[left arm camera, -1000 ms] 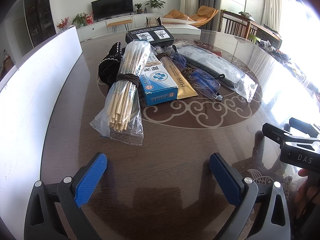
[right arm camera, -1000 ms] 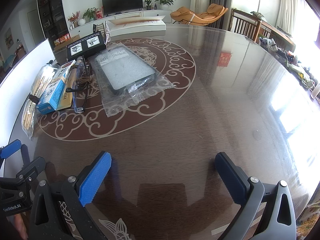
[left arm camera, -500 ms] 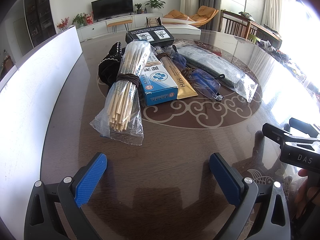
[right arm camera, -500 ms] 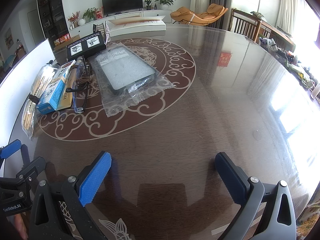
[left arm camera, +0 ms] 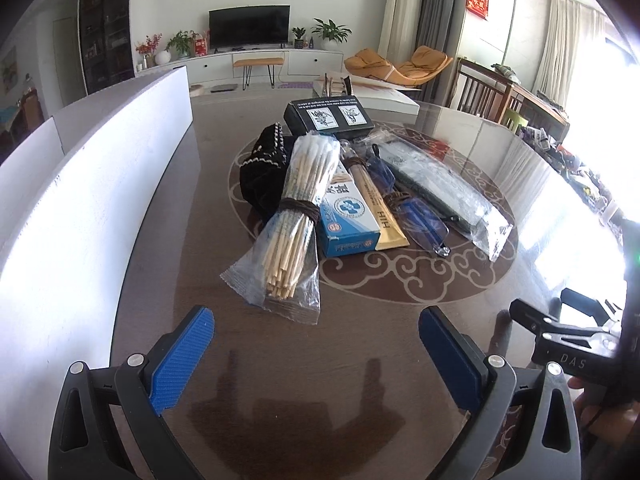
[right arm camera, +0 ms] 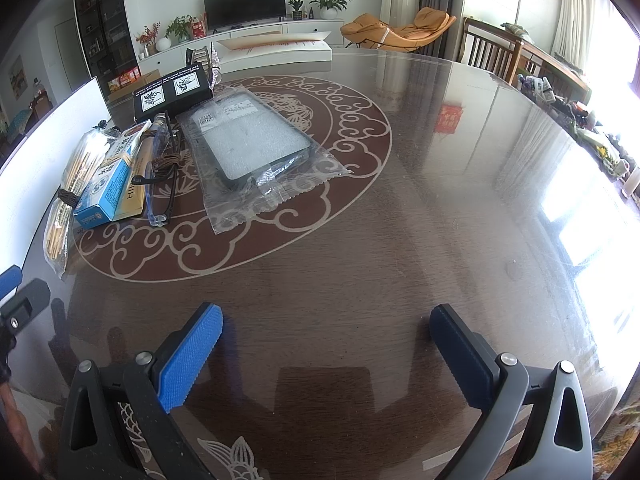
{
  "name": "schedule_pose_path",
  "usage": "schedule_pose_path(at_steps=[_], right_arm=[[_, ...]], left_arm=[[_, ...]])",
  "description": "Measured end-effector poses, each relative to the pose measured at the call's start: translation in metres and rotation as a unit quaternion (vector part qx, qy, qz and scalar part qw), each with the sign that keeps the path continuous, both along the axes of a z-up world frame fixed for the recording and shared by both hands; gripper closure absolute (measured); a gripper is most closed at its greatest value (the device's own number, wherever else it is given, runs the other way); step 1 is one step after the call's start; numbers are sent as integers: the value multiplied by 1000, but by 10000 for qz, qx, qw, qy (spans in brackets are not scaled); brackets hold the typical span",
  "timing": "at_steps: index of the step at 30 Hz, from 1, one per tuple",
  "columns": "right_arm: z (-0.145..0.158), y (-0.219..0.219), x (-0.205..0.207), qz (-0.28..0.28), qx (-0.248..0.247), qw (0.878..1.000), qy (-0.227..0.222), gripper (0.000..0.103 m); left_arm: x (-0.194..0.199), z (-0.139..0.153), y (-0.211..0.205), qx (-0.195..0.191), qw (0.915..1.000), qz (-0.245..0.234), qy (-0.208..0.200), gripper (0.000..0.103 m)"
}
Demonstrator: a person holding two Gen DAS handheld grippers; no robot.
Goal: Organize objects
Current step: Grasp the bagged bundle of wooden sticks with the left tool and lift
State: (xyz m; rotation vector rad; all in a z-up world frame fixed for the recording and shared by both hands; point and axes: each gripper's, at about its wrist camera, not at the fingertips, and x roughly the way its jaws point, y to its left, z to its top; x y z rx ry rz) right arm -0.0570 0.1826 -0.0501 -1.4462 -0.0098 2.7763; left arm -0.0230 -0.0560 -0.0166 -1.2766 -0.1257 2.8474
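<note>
Nothing has moved since a second ago: we hold our left gripper (left arm camera: 316, 344) and right gripper (right arm camera: 326, 340) wide open and empty, short of the light, crinkly, slippery plastic-wrapped bundle of wooden sticks (left arm camera: 294, 216) on the dark glass-topped table (left arm camera: 344, 360), best pinched at its cord-tied middle.

Left claw (left arm camera: 316, 338) spread wide near bagged swabs (left arm camera: 294, 216)

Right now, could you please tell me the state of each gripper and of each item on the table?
Left gripper: open, empty.
Right gripper: open, empty.
Cotton swab bundle: bagged, tied, lying flat.
Blue box: closed, lying flat.
Glasses: folded.
Phone case: sealed in its bag.
Black box: closed.
</note>
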Motion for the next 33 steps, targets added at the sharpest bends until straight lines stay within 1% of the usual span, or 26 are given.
schedule_pose_path(at_steps=[3, 5, 6, 7, 8, 9, 10, 11, 12, 14, 16, 18, 20, 22, 23, 24, 25, 29, 31, 32, 33], right_arm=[[0, 0, 0, 2, 1, 10000, 0, 0], [0, 0, 0, 2, 0, 10000, 0, 0], [0, 0, 0, 2, 0, 10000, 0, 0], [0, 0, 0, 2, 1, 10000, 0, 0], [0, 0, 0, 2, 1, 10000, 0, 0], [0, 0, 0, 2, 1, 10000, 0, 0], [0, 0, 0, 2, -3, 10000, 0, 0], [0, 0, 0, 2, 0, 10000, 0, 0], [0, 0, 0, 1, 0, 10000, 1, 0], [0, 0, 0, 1, 0, 10000, 0, 0], [0, 0, 0, 1, -1, 10000, 0, 0], [0, 0, 0, 1, -1, 10000, 0, 0], [0, 0, 0, 1, -2, 10000, 0, 0], [0, 0, 0, 1, -2, 10000, 0, 0], [0, 0, 0, 1, -2, 10000, 0, 0], [0, 0, 0, 2, -1, 10000, 0, 0], [0, 0, 0, 3, -1, 10000, 0, 0], [0, 0, 0, 1, -3, 10000, 1, 0], [0, 0, 0, 2, -2, 10000, 1, 0], [0, 0, 0, 3, -2, 10000, 1, 0], [0, 0, 0, 4, -1, 10000, 0, 0]], left_arm=[[-30, 12, -4, -165, 9995, 250, -20, 0], [-51, 7, -5, -329, 9990, 297, -112, 1], [-61, 2, -4, -419, 9984, 301, -212, 11], [-70, -5, -4, -442, 9980, 277, -353, 18], [-75, -9, -7, -319, 9984, 225, -409, 26], [-75, -9, -10, -133, 9992, 229, -311, 35], [-76, -10, -12, -76, 9992, 243, -306, 43], [-75, -7, -13, 53, 9995, 192, -261, 66], [-72, -6, -11, 58, 9993, 205, -295, 73], [-61, -4, -7, 14, 9991, 274, -329, 73], [-41, -6, -4, 37, 9983, 388, -441, 73], [-18, -7, 0, -19, 9971, 522, -545, 72], [1, -8, 1, 44, 9965, 588, -589, 71], [9, -10, -2, 150, 9963, 549, -644, 62], [9, -12, -4, 170, 9962, 513, -679, 50], [9, -14, -6, 160, 9963, 494, -691, 41], [9, -15, -8, 148, 9964, 476, -682, 40], [7, -22, -6, 175, 9966, 124, -795, 40], [10, -24, 1, 4, 9972, -11, -746, 41], [14, -24, 5, -130, 9975, -41, -687, 55], [18, -24, 8, -249, 9975, -68, -651, 71]])
